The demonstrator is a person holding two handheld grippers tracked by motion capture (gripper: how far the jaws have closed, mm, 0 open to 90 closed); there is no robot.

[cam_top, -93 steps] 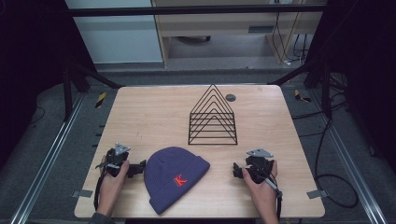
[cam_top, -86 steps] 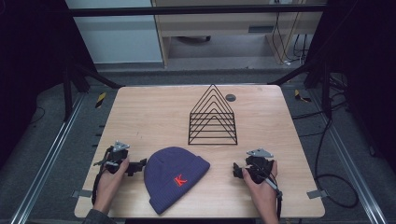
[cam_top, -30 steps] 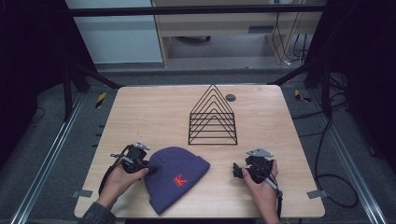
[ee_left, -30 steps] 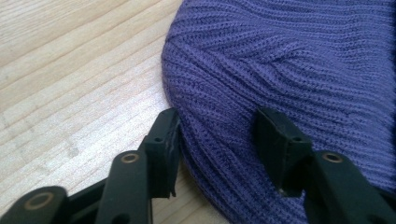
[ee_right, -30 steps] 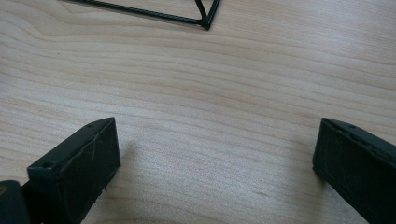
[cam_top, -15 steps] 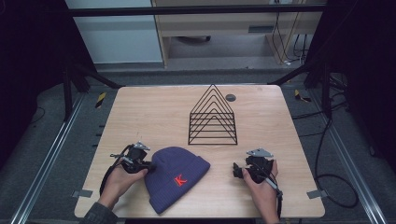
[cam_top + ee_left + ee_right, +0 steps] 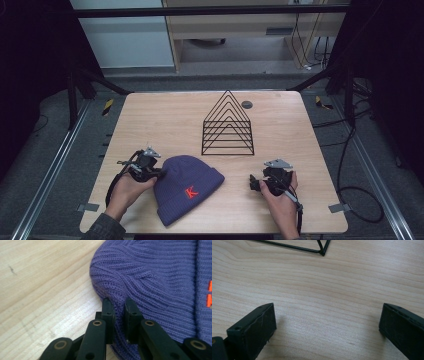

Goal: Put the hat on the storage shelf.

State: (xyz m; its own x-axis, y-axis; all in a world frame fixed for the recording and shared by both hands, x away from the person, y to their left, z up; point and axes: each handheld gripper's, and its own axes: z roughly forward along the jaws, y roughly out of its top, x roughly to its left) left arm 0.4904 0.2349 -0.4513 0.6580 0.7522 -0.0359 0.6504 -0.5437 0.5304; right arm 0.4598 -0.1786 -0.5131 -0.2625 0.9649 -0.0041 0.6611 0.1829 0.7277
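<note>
Since the earlier frames, the left gripper (image 7: 159,172) has slid in to pinch the purple beanie's (image 7: 187,192) edge, just before the wire rack (image 7: 228,125), while the right gripper (image 7: 255,182) rests wide open, empty, probably readying a lift.

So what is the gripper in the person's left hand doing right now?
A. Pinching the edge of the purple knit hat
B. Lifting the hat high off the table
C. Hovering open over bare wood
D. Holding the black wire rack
A: in the left gripper view, the left gripper has its jaws closed on a fold of the purple knit hat, which lies on the table.
</note>
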